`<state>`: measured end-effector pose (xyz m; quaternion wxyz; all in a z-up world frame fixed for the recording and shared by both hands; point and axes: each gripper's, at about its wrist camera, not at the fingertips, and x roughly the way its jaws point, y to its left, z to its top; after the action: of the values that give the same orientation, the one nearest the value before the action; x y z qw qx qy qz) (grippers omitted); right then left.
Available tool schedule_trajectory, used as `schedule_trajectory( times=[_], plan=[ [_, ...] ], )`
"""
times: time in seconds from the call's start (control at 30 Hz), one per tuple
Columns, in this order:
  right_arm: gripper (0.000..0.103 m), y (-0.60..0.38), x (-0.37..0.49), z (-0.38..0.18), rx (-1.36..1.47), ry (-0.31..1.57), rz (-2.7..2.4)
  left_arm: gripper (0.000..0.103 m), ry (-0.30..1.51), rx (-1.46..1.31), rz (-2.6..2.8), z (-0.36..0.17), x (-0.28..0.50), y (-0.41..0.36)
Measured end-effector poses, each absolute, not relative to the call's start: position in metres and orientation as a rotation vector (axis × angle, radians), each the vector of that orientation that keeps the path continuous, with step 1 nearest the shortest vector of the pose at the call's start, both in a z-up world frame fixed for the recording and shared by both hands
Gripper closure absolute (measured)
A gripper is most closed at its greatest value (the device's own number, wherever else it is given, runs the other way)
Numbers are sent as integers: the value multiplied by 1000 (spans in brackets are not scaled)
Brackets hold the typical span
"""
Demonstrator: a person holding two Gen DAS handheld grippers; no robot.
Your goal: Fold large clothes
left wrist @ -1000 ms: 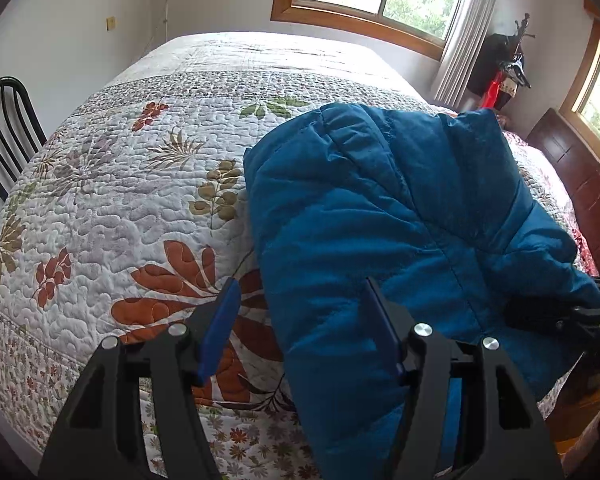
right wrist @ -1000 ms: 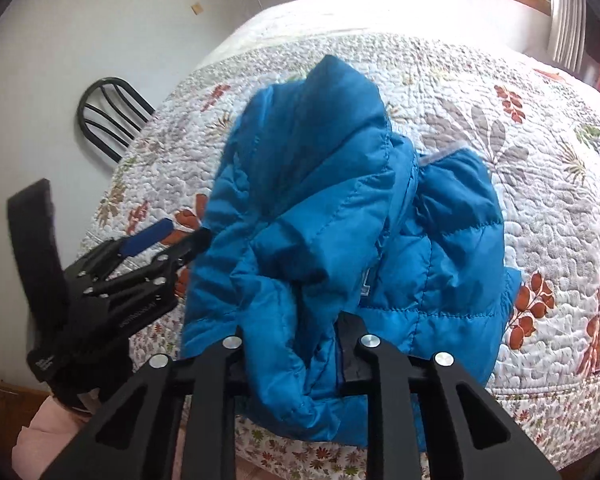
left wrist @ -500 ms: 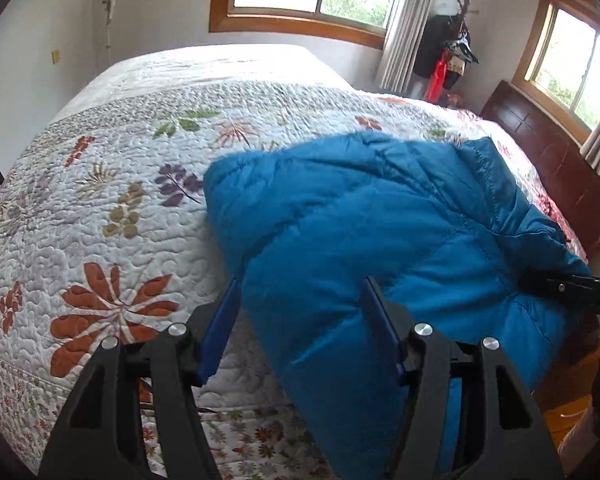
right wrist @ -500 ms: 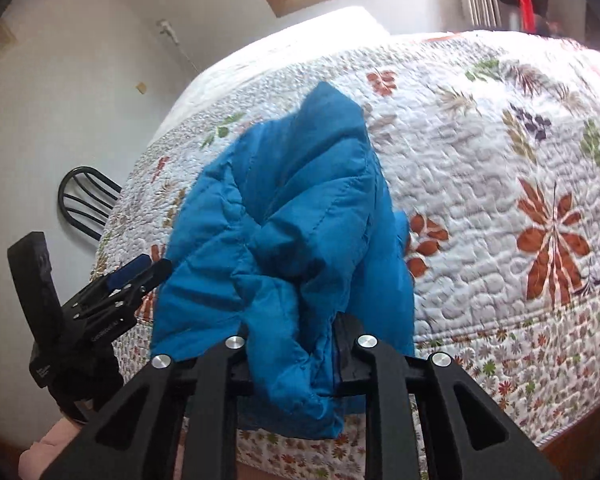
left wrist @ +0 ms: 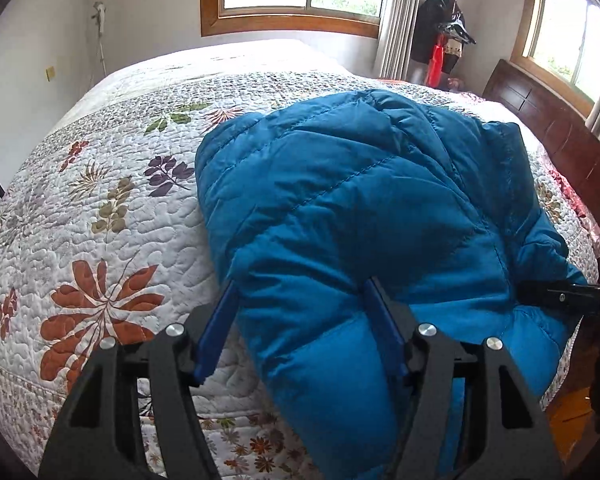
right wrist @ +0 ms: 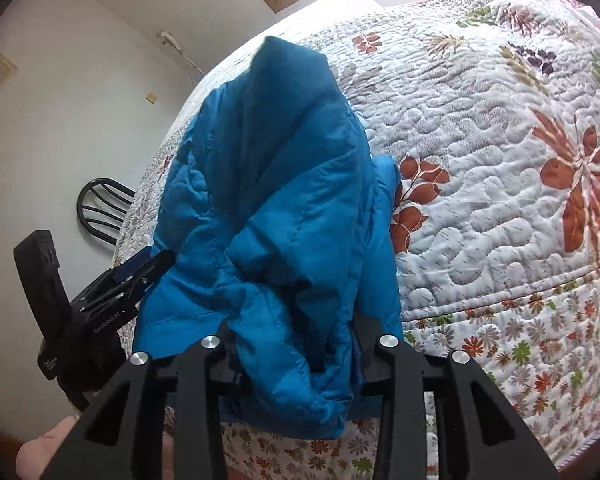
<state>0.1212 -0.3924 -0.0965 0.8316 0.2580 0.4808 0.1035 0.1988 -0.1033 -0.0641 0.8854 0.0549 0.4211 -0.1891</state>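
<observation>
A blue quilted puffer jacket (left wrist: pixel 360 208) lies bunched on the bed's near edge, partly hanging over it; it also shows in the right wrist view (right wrist: pixel 268 184). My left gripper (left wrist: pixel 300 296) is wide open, and a puffy fold of the jacket bulges between its blue fingers (left wrist: pixel 220 320). My right gripper (right wrist: pixel 296 344) is shut on a thick wad of the jacket's lower edge; its fingertips are buried in fabric. The right gripper also shows in the left wrist view (left wrist: pixel 568 298), and the left gripper in the right wrist view (right wrist: pixel 140 268).
The bed carries a white floral quilt (left wrist: pixel 100 208). A dark wooden headboard (left wrist: pixel 560 136) stands at the right. A black metal chair (right wrist: pixel 100 208) stands beside the bed's left side. A coat stand (left wrist: pixel 444 40) and windows are at the far wall.
Both grippers swung to the right along the bed edge. The jacket bunched up tighter and now fills the gap between the left fingers. The right gripper kept its hold.
</observation>
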Motion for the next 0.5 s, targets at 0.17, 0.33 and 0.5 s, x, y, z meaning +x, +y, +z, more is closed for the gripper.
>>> schedule_trajectory(
  times=[0.17, 0.33, 0.5],
  plan=[
    [58, -377, 97, -37, 304, 927, 56, 42, 868, 61, -395, -42, 180, -87],
    [77, -342, 88, -3, 163, 862, 166, 41, 852, 38, -427, -28, 158, -88],
    [91, -340, 107, -32, 132, 956, 129, 41, 856, 74, -448, -37, 145, -98]
  ],
)
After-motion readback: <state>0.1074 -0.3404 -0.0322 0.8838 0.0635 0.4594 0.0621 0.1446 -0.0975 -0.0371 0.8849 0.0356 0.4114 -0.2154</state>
